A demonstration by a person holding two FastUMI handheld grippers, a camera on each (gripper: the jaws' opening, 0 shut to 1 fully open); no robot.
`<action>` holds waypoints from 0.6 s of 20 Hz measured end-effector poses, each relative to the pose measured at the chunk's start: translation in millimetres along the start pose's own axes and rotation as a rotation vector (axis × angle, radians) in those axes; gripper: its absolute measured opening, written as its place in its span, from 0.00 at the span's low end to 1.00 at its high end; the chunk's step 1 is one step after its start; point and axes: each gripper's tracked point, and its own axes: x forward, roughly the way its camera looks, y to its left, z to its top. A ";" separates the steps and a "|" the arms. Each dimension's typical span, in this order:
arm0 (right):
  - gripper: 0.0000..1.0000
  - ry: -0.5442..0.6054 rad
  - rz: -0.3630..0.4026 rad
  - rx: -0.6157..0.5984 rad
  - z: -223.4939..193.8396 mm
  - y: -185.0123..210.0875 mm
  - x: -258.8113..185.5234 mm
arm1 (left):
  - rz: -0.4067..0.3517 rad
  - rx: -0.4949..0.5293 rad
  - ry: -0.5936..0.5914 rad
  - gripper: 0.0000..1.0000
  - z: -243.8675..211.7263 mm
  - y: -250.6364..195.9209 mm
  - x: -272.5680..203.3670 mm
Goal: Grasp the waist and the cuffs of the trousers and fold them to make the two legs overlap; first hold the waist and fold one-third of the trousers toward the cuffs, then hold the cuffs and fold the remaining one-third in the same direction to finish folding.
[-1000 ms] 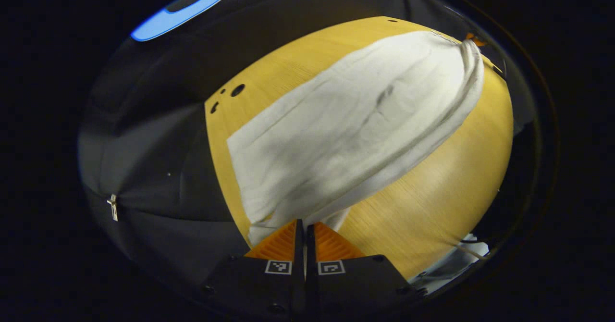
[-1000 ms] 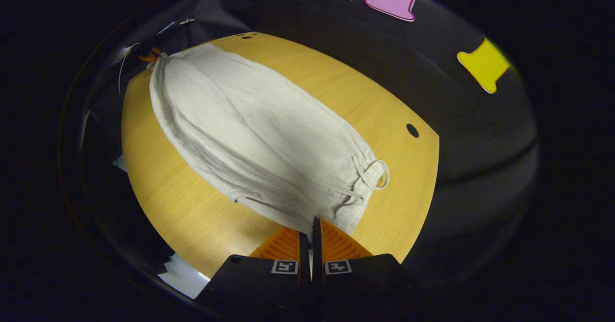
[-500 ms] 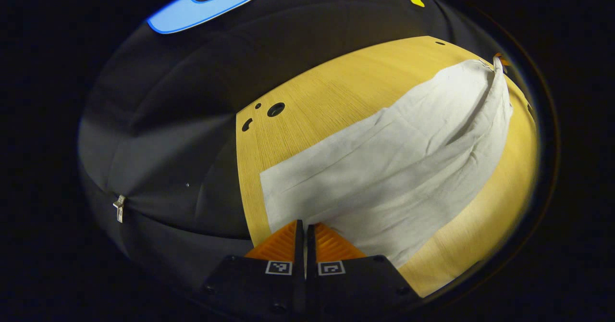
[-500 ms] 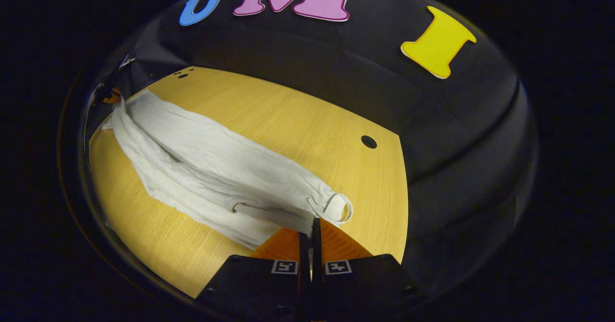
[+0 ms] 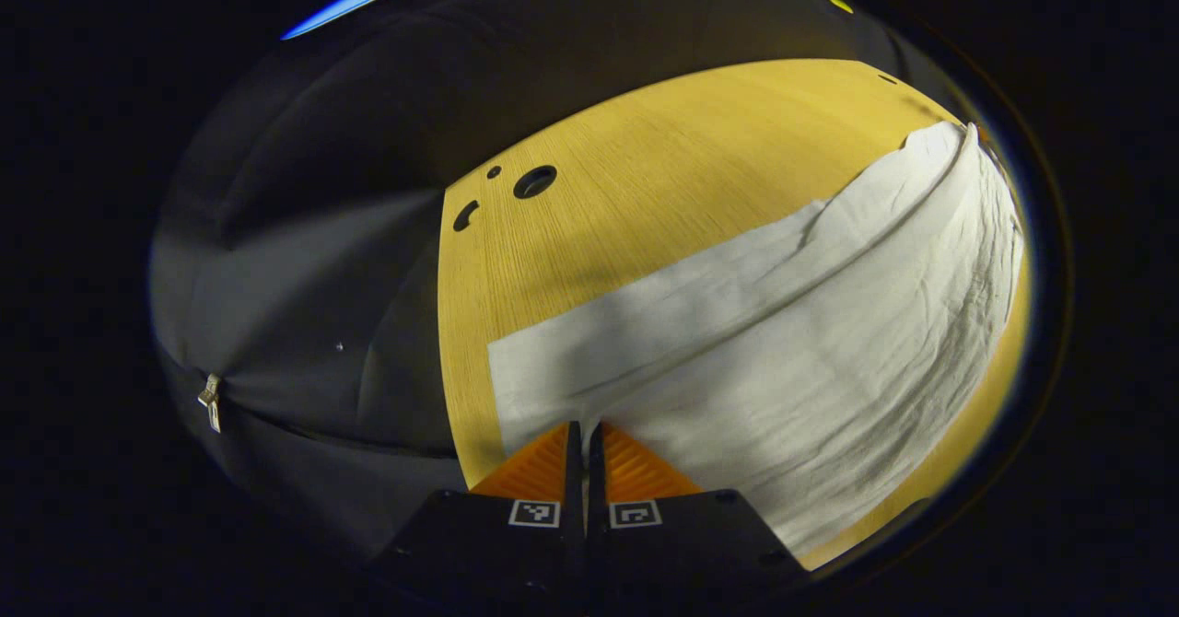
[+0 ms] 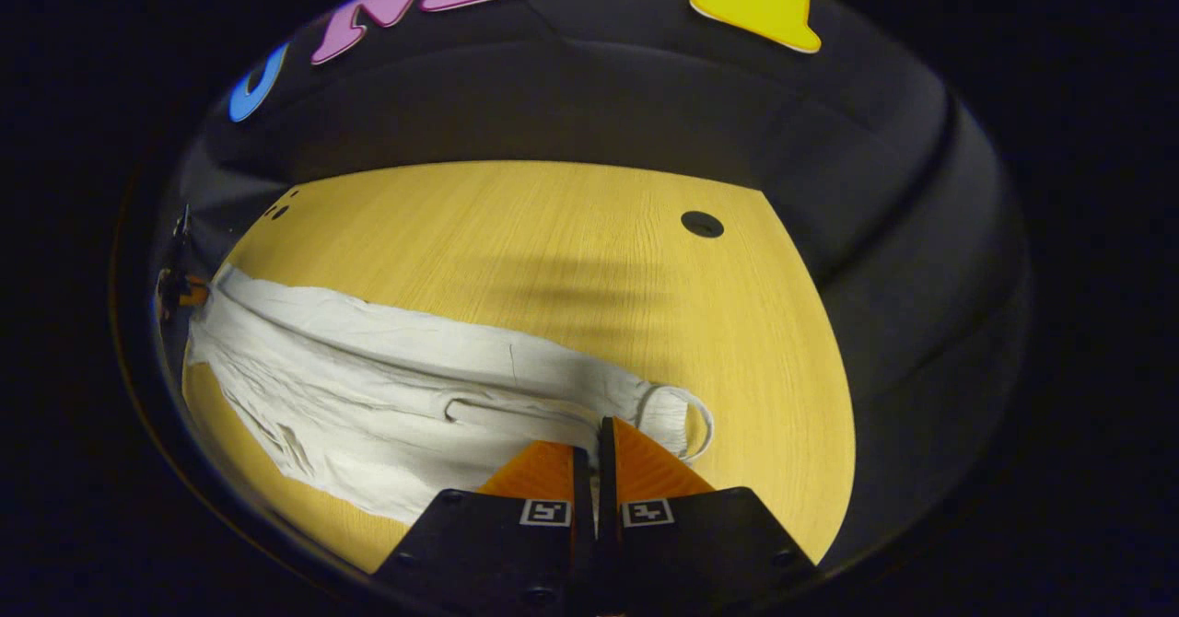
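While the left gripper [image 5: 584, 428] pinches the cuff end of the white trousers [image 5: 792, 331], the cloth lies stretched lengthwise across the wooden table [image 5: 645, 166]; at the other end, the right gripper [image 6: 597, 425] clamps the waist beside its drawstring loop [image 6: 691, 414].

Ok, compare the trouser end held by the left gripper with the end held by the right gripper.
The cuff end at the left gripper has a flat, straight, plain edge. The waist end at the right gripper is gathered, with a looped drawstring. Both are pale cloth lying on the wooden table, each pinched by a shut gripper.
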 end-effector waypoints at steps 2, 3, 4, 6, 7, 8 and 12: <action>0.05 0.018 -0.003 0.077 0.7 0.0 10.0 | 0.011 0.008 0.017 0.05 -1.0 -1.1 6.0; 0.05 0.016 -0.006 0.105 1.3 -0.2 13.3 | 0.014 0.004 0.024 0.05 -1.7 -2.1 7.8; 0.09 0.013 -0.012 0.140 1.7 -1.2 15.0 | 0.021 0.003 0.022 0.05 -0.6 -1.9 7.7; 0.19 -0.005 0.003 0.224 7.1 -0.3 15.7 | 0.021 0.000 0.023 0.06 -2.7 -0.3 5.7; 0.21 -0.032 0.016 0.293 13.2 -0.2 13.6 | 0.025 -0.006 0.023 0.07 -4.4 -0.1 6.5; 0.26 -0.057 0.028 0.360 18.4 -1.1 9.3 | 0.028 -0.013 0.018 0.18 -4.7 3.6 5.1; 0.46 -0.139 0.080 0.570 26.9 -1.8 -5.6 | 0.053 -0.046 -0.004 0.68 -7.3 15.0 1.5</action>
